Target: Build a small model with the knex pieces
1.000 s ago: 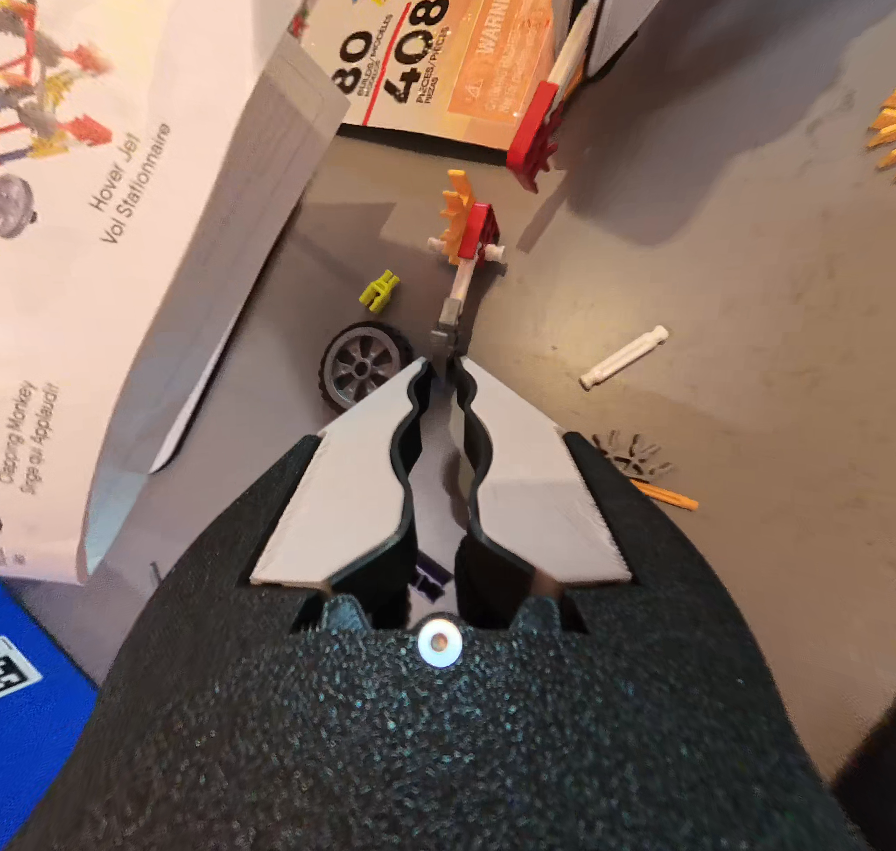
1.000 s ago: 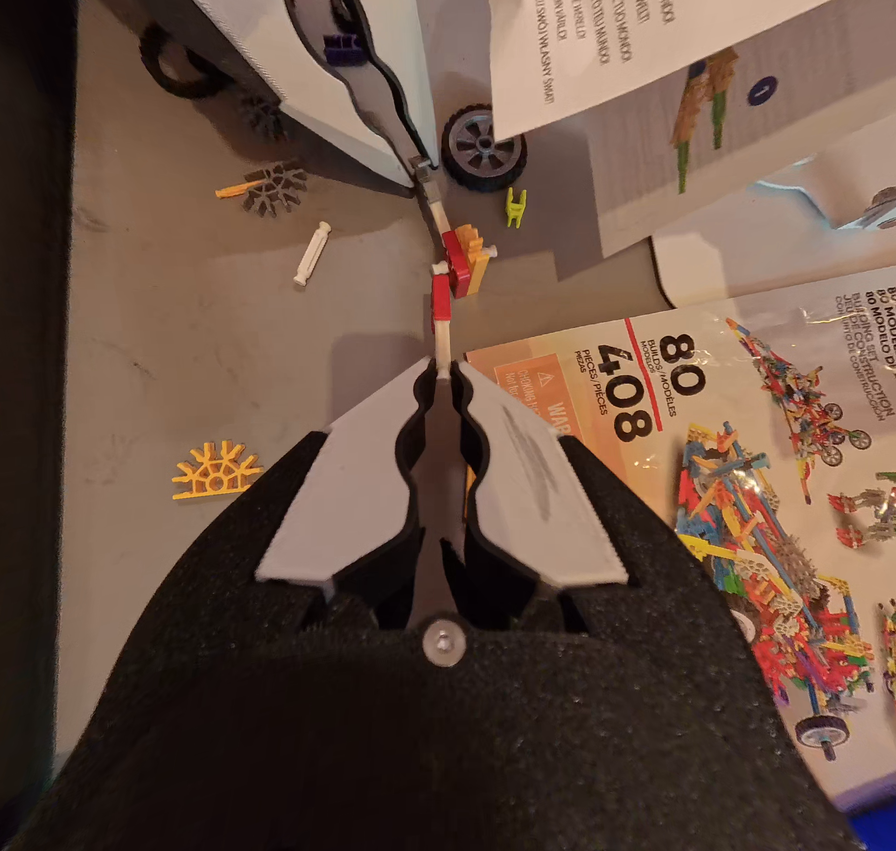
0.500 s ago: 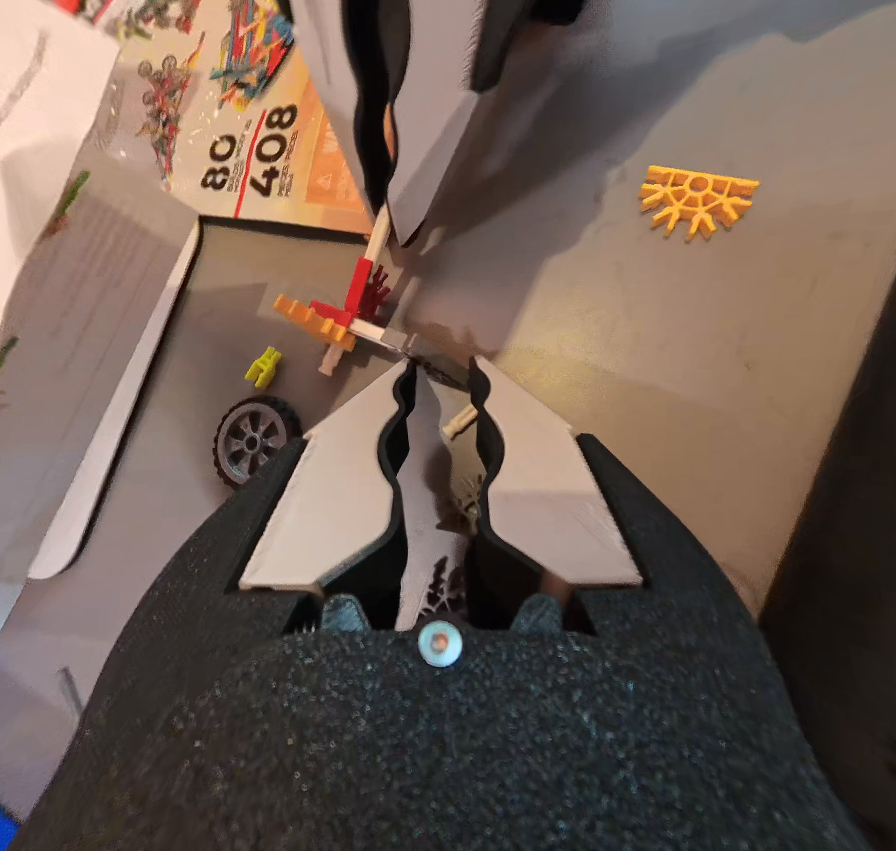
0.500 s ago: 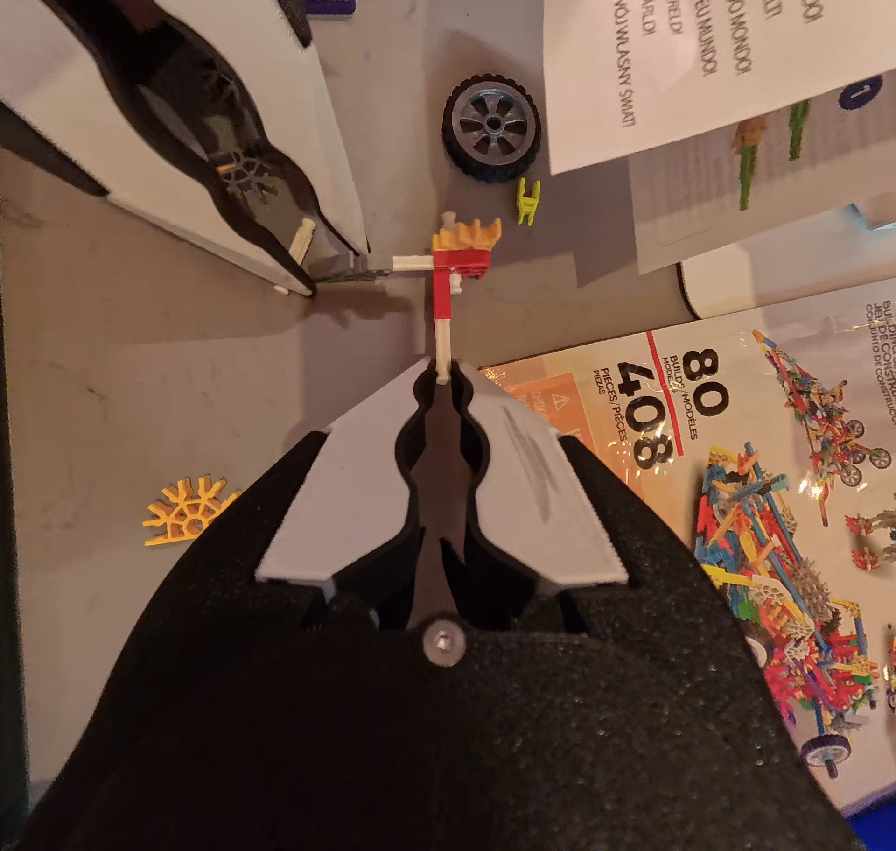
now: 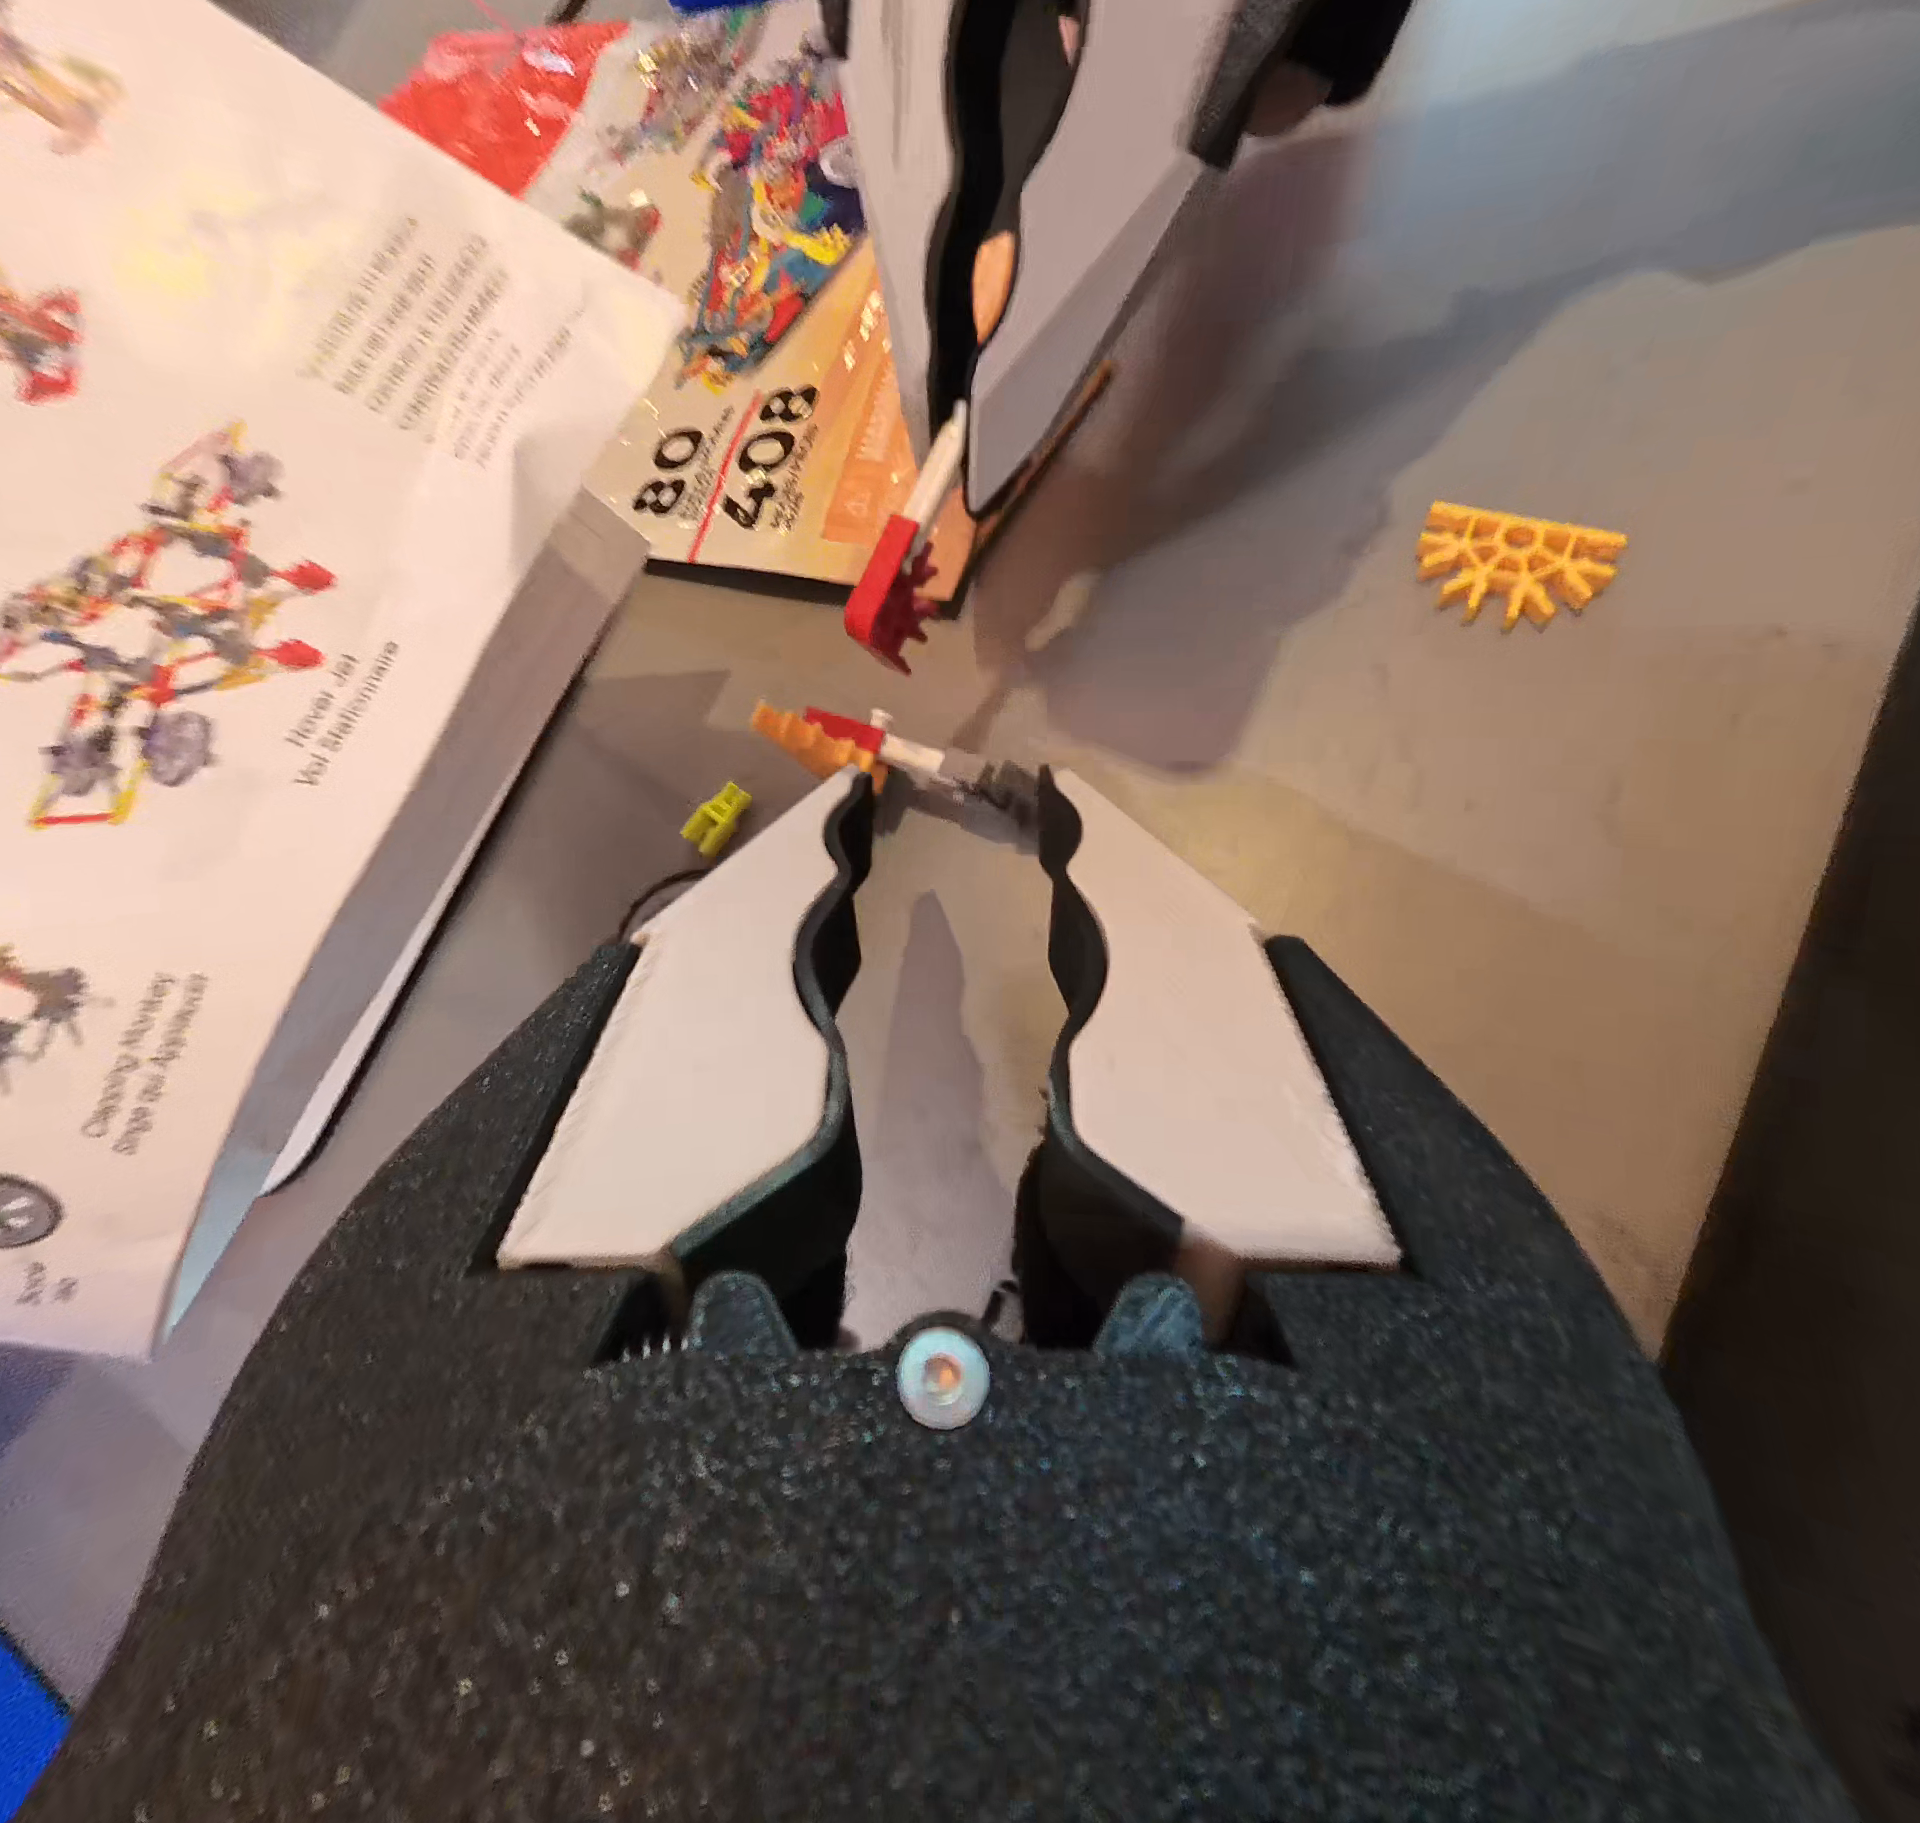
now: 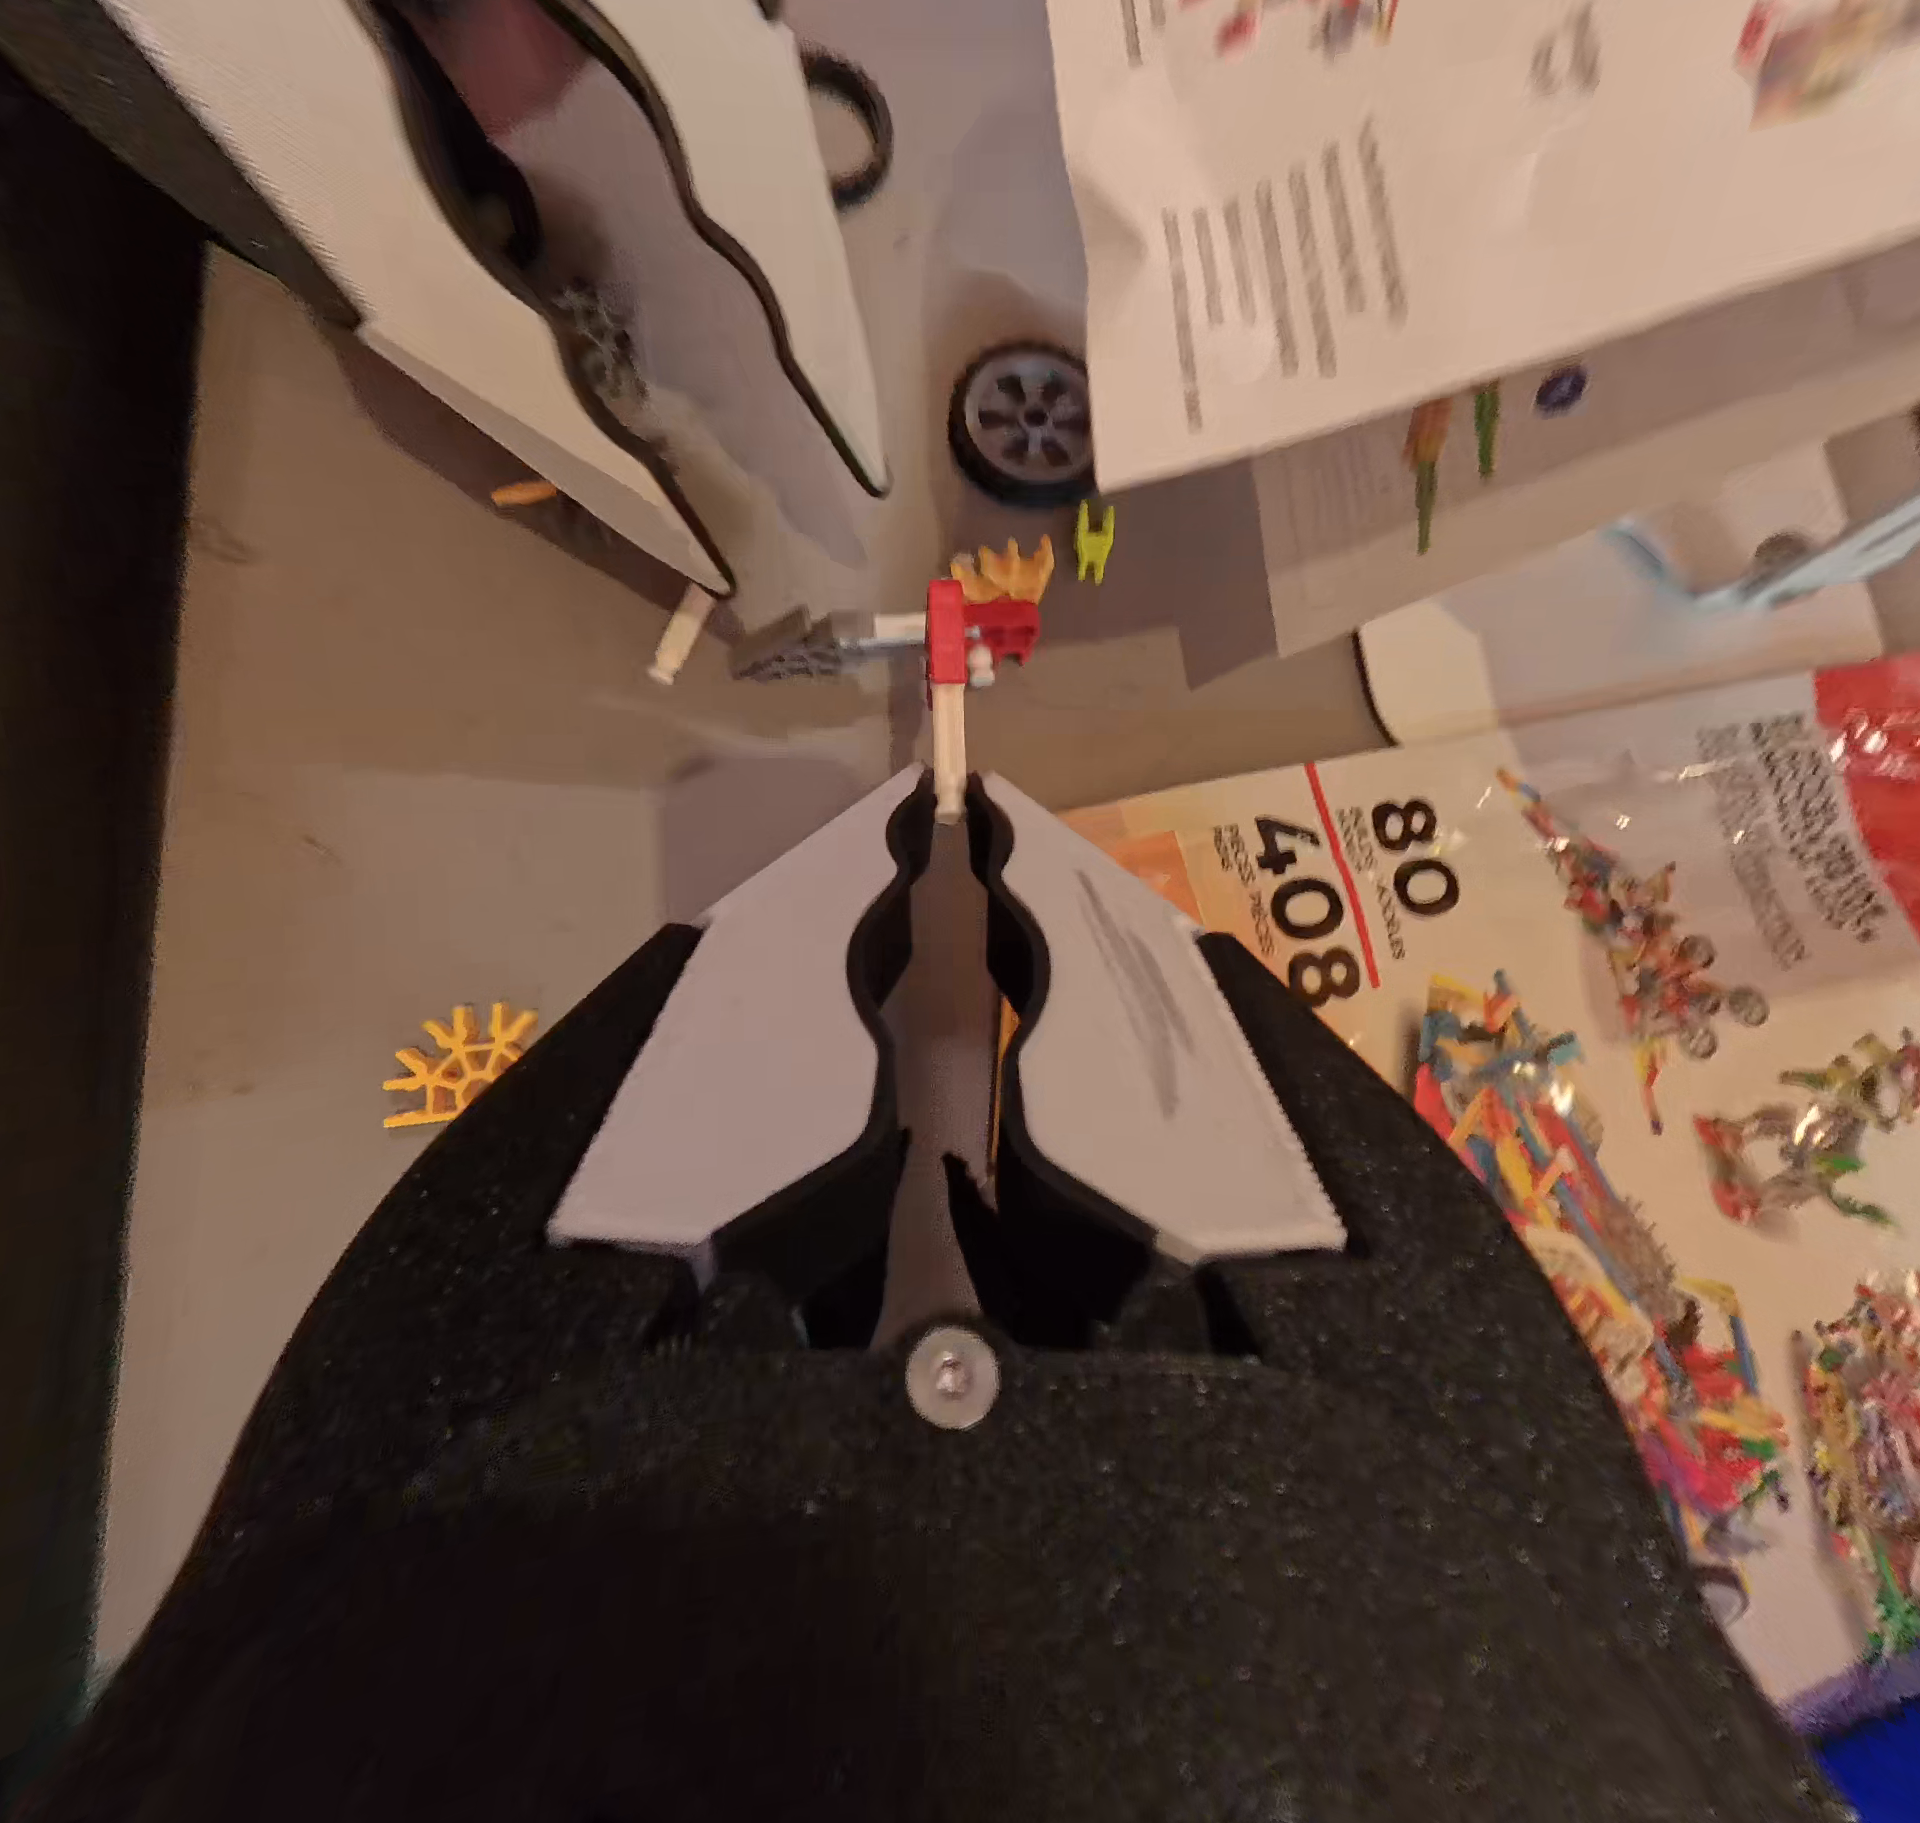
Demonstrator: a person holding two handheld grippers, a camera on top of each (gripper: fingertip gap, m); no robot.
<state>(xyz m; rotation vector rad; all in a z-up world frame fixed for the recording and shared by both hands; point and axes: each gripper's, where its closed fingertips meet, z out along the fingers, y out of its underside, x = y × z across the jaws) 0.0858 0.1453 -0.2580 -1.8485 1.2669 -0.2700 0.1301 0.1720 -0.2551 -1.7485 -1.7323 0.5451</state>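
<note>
A grey tabletop [image 5: 1403, 838] carries a printed instruction sheet [image 5: 260, 578] at the left and a toy-set box [image 6: 1558, 994]. The right gripper [image 6: 948, 786] has its fingers closed on a white rod [image 6: 948, 734] tipped by a red connector [image 6: 943, 635]. The left gripper [image 5: 951, 786], fingers parted and empty, hovers beside a small red, orange and white assembly [image 5: 852, 734], near a grey wheel [image 6: 1023, 423] and a yellow fan-shaped connector [image 5: 1517, 563].

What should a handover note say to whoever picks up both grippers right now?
Right gripper: shut on a white rod with a red connector on its far end.
Left gripper: open and empty, tips at the grey end of a small assembly (orange, red, white, grey) lying on the table. In the left wrist view the held red connector looks apart from it.
Nearby: wheel, yellow-green clip, loose white rod, yellow fan connector, printed box, instruction sheets.
</note>
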